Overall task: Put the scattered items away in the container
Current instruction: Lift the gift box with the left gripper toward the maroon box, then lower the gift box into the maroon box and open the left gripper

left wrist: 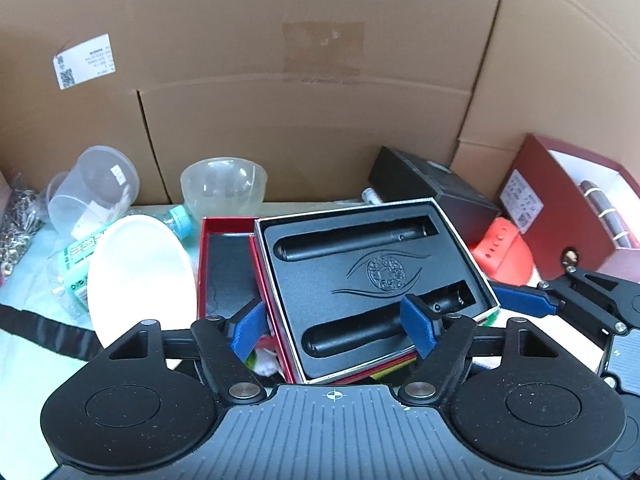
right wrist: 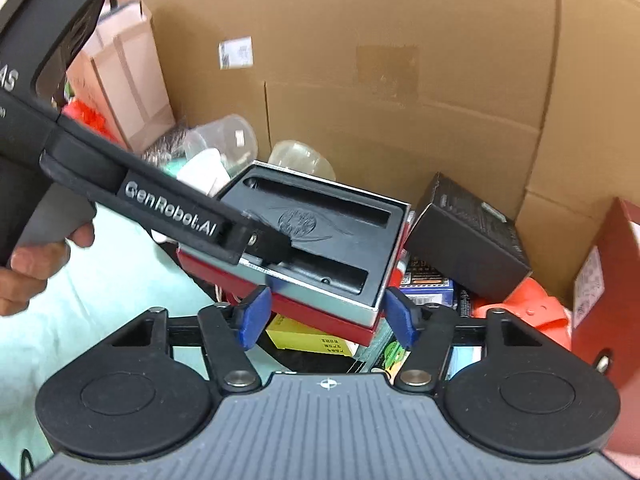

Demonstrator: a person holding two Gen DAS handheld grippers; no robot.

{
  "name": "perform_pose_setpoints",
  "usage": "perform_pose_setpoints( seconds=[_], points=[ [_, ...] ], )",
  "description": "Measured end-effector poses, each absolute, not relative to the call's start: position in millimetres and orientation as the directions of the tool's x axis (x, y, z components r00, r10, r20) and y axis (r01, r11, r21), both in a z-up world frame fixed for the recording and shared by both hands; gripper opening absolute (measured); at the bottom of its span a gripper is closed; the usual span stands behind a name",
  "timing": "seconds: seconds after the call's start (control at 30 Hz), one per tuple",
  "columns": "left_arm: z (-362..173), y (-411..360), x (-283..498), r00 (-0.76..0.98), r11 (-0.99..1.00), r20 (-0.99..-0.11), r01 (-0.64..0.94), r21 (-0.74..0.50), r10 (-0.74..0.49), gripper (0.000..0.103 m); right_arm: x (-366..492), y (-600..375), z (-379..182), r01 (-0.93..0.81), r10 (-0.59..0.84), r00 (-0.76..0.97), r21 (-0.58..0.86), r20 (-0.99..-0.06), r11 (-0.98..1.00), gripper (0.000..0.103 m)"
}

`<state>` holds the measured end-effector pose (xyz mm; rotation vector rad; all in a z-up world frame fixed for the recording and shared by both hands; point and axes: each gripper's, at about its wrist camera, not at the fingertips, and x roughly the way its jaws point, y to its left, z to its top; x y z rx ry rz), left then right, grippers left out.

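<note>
A red-sided box with a black foam insert (left wrist: 372, 280) lies tilted on a pile of items inside a big cardboard container (left wrist: 280, 100). My left gripper (left wrist: 334, 330) is open, its blue pads either side of the box's near edge; I cannot tell if they touch it. It reaches in from the left in the right wrist view (right wrist: 264, 240), over the same box (right wrist: 320, 248). My right gripper (right wrist: 326, 316) is open, just in front of the box's near corner. Its blue finger also shows in the left wrist view (left wrist: 524, 300).
Around the box lie a white plate (left wrist: 140, 280), clear plastic cups (left wrist: 92, 188), a clear bowl (left wrist: 222, 188), a green-capped bottle (left wrist: 180, 220), a black carton (left wrist: 436, 192), a dark red box (left wrist: 560, 208), an orange item (left wrist: 504, 256) and small printed packets (right wrist: 312, 340).
</note>
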<state>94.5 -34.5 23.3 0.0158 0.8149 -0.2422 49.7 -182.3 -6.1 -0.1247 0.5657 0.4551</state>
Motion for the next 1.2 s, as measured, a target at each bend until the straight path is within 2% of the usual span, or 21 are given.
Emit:
perform_pose_setpoints(
  seconds=[0.27,0.6,0.87,0.93,1.0,1.1,1.2],
  points=[
    [63.4,-64.7,69.6,0.725,0.964,-0.649,0.262,-0.048,-0.23,0.074,15.7,-205.2,22.8,-0.407,0.353,0.821,-0.027,-0.448,0.913,0.066],
    [92.7,-179.2,88.9,0.698,0.887,-0.589,0.457,-0.071,-0.407,0.074,-13.3,-302.3,51.0,-0.185,0.157,0.916,-0.041,-0.369,0.982,0.066],
    [83.5,-267.4,112.8,0.628,0.829,-0.602,0.55,-0.106,-0.493,0.074,-14.6,-379.6,51.3,-0.042,0.015,0.922,-0.062,-0.388,0.997,0.066],
    [77.3,-280.4,119.8,0.611,0.823,-0.615,0.555,-0.117,-0.499,0.077,-10.6,-393.8,47.6,-0.034,0.006,0.916,-0.063,-0.401,0.997,0.066],
    [70.4,-290.6,124.5,0.596,0.817,-0.626,0.563,-0.121,-0.503,0.071,-6.0,-406.4,42.5,-0.029,0.005,0.91,-0.053,-0.414,0.998,0.067],
    [60.3,-303.0,130.0,0.57,0.818,-0.656,0.561,-0.131,-0.496,0.071,0.3,-418.5,34.8,-0.024,0.005,0.902,-0.039,-0.432,0.999,0.067],
    [49.4,-308.7,136.6,0.548,0.817,-0.684,0.563,-0.125,-0.482,0.076,10.0,-423.1,26.3,-0.037,0.015,0.887,-0.039,-0.462,0.999,0.069]
  ],
)
